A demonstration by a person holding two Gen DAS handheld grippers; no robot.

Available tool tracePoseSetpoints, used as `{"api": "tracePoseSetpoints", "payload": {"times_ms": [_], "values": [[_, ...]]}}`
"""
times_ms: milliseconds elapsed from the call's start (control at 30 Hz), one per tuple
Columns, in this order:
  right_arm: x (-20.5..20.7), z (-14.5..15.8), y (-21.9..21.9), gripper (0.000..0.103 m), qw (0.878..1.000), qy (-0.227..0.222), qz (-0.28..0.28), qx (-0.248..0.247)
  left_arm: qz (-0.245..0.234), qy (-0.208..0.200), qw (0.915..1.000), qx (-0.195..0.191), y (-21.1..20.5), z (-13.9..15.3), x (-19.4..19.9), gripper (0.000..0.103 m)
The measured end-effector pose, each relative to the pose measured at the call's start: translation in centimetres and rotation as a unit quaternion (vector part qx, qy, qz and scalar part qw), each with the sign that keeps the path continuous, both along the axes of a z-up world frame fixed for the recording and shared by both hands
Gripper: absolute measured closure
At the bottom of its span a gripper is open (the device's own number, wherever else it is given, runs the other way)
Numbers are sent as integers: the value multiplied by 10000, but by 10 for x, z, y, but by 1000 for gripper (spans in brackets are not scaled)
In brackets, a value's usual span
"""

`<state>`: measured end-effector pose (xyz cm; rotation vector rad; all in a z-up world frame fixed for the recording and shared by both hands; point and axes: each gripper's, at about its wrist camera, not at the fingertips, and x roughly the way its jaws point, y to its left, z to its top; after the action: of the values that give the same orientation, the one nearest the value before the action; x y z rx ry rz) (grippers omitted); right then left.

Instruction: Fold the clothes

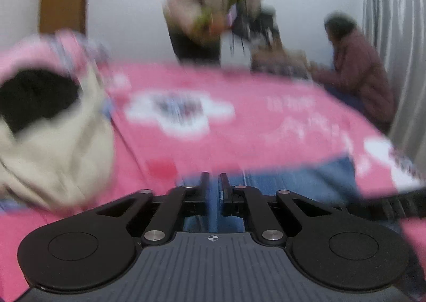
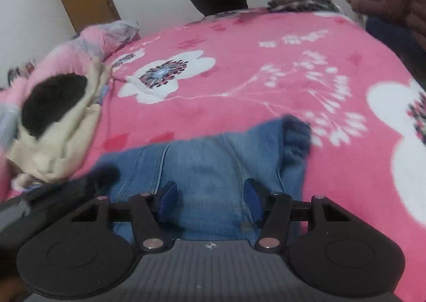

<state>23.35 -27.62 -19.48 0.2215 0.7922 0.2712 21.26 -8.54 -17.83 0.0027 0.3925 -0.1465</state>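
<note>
The bed carries the jeans at its near edge, long axis running along that edge. Right gripper hovers directly above, jaws wide and empty. Left gripper, jaws narrow, pinches denim.

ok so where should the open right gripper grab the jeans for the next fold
Probably the far right corner of the jeans, where the denim bunches into a raised ridge above the pink blanket. Bring the right gripper forward from the near side, open fingers straddling that ridge; the flat middle offers no edge to pinch.
</note>
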Motion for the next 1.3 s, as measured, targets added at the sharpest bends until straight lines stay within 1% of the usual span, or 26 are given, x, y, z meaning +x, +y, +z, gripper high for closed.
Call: {"api": "tracePoseSetpoints", "payload": {"times_ms": [67,133,167,200,267,300,367,433,500,533,600,633,667,700,733,833,867,900,967,1000,1033,1100,1167,1200,1267,1300], "values": [[-20,7,-7,44,9994,-34,190,-277,-129,-636,9979,-59,-2,14,-14,92],[-37,11,-12,43,9991,-104,198,-371,-348,-493,9979,251,-13,9,-10,87],[-42,12,-20,43,9995,-75,93,-279,-656,330,9962,467,-22,-6,7,85],[-42,15,-25,43,9999,-31,-30,-112,-935,1083,9874,669,-31,-20,22,84],[-39,22,-36,43,9993,6,-197,322,-895,925,9885,793,-33,-21,19,83],[-33,25,-36,43,9985,-60,-196,516,-870,897,9894,740,-31,-17,17,82],[-19,32,-34,43,9977,-266,-196,596,-864,966,9897,607,-27,-19,18,82],[-1,38,-33,40,9978,-434,-276,426,-861,1008,9901,462,-22,-19,20,81],[20,35,-31,40,9977,-509,-373,253,-869,1007,9902,428,-21,-21,21,81],[32,30,-31,39,9981,-420,-388,221,-871,1000,9902,428,-21,-21,20,81],[58,7,-37,37,9987,66,-479,137,-888,994,9903,392,-19,-21,21,81],[68,-7,-43,32,9976,284,-631,-8,-900,992,9903,365,-19,-21,21,81],[73,-20,-52,32,9975,283,-647,82,-898,995,9903,357,-19,-22,20,81],[70,-26,-60,32,9979,130,-596,240,-906,988,9903,356,-20,-22,21,81],[67,-27,-62,33,9979,28,-603,251,-908,979,9904,363,-20,-23,21,81],[55,-15,-55,33,9963,-155,-848,-70,-900,987,9904,346,-19,-24,21,81],[51,-8,-57,36,9948,-242,-987,-19,-896,992,9904,339,-19,-24,21,81],[45,1,-62,50,9911,-397,-1273,-3,-891,997,9905,333,-19,-24,21,81],[38,20,-74,57,9793,-763,-1875,-60,-891,990,9904,364,-20,-24,20,81],[35,30,-81,73,9755,-913,-2002,-22,-891,984,9904,381,-21,-24,20,81],[36,37,-85,82,9759,-962,-1960,77,-892,977,9904,398,-21,-24,20,81],[40,41,-82,88,9847,-872,-1469,342,-894,970,9904,406,-21,-24,20,81],[45,39,-64,89,9931,-790,-729,464,-897,969,9905,392,-20,-24,20,81],[49,32,-56,89,9956,-661,-521,423,-897,967,9905,388,-20,-24,20,81],[63,4,-40,93,9987,-237,-418,148,-903,971,9905,371,-19,-24,20,81],[69,-10,-32,103,9993,-25,-366,11,-907,976,9904,359,-19,-24,21,81]]}}
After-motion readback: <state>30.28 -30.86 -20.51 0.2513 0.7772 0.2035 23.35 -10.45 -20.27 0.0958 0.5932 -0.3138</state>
